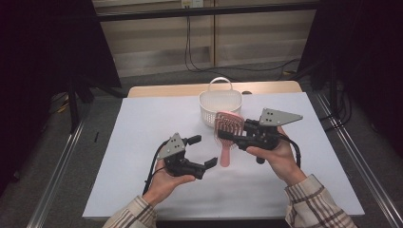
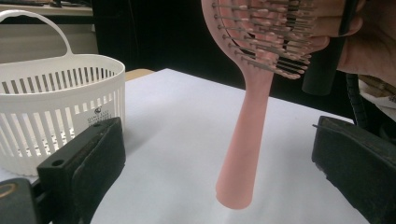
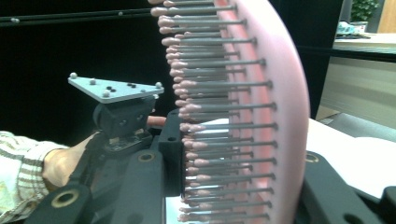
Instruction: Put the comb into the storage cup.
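Nearest the person, the left gripper (image 1: 199, 152) sits low over the white sheet (image 1: 142, 142), cradled palm-up in the left hand (image 1: 164, 183). Its jaws are spread wide and hold nothing, and they point toward the right.

Just beyond its jaw tips hangs the brush (image 1: 227, 135). Its long axis runs roughly upright, tilted slightly: handle end down and toward the person, head up and away. In the left gripper view the handle (image 2: 245, 149) drops between the two open jaws, farther off and touching neither, its end clear of the sheet. Whatever comes next probably turns on this: the handle lies straight ahead of the left gripper, so a short reach forward would bring the jaws around it.

The right gripper (image 1: 237, 137) pinches the brush by its head, bristles against one jaw and back against the other. The right hand (image 1: 278, 159) holds it raised, pointing left.

Farther back stands the basket (image 1: 220, 107), just behind the brush head.
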`<state>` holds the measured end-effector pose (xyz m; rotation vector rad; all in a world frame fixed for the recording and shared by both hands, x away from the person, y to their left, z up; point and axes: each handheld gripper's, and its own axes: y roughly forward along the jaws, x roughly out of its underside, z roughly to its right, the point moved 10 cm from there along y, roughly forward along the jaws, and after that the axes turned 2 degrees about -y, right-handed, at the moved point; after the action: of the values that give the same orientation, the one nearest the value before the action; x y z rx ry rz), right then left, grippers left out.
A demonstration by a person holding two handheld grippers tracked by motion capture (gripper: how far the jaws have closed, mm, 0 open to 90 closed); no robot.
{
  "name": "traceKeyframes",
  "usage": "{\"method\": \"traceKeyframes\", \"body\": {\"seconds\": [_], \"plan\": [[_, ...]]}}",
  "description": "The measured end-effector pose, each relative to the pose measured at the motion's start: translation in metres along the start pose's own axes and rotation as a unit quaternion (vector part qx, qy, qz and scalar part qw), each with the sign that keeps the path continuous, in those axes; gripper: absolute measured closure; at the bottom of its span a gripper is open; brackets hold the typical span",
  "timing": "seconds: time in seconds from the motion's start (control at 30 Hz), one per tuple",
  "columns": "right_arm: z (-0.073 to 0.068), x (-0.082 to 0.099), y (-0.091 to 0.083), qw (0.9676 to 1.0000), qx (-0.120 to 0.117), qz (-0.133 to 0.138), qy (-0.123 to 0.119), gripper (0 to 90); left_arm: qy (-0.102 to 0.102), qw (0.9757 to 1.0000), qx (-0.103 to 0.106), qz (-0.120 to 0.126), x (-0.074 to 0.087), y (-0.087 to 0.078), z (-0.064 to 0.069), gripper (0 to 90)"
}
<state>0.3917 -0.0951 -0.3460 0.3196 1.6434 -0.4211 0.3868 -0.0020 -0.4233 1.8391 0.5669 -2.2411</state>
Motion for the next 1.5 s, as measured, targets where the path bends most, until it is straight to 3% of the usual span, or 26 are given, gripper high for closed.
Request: {"method": "traceKeyframes", "body": {"seconds": [0.2,0.57,0.87,1.1,1.23,1.5], "plan": [[0.003,0.0,-0.002,1.0,0.01,0.001,-0.001,62.0,0.009,0.9997,-0.021,0.008,-0.001,-0.006,-0.005,1.6],[0.011,0.001,-0.006,0.9996,0.028,0.0,-0.001,62.0,-0.012,0.9993,-0.022,0.029,-0.002,-0.016,-0.008,1.6],[0.014,0.0,-0.01,0.9994,0.035,0.001,-0.007,62.0,-0.012,0.9982,-0.05,0.031,0.001,-0.024,-0.015,1.5],[0.017,-0.003,-0.012,0.9991,0.042,0.006,-0.008,62.0,-0.016,0.9969,-0.066,0.04,0.003,-0.033,-0.02,1.5],[0.02,-0.005,-0.014,0.9988,0.049,0.009,-0.006,62.0,-0.009,0.9949,-0.087,0.051,0.0,-0.041,-0.023,1.5],[0.024,-0.011,-0.019,0.9981,0.059,0.021,-0.003,62.1,-0.001,0.9927,-0.113,0.044,0.004,-0.052,-0.028,1.7]]}}
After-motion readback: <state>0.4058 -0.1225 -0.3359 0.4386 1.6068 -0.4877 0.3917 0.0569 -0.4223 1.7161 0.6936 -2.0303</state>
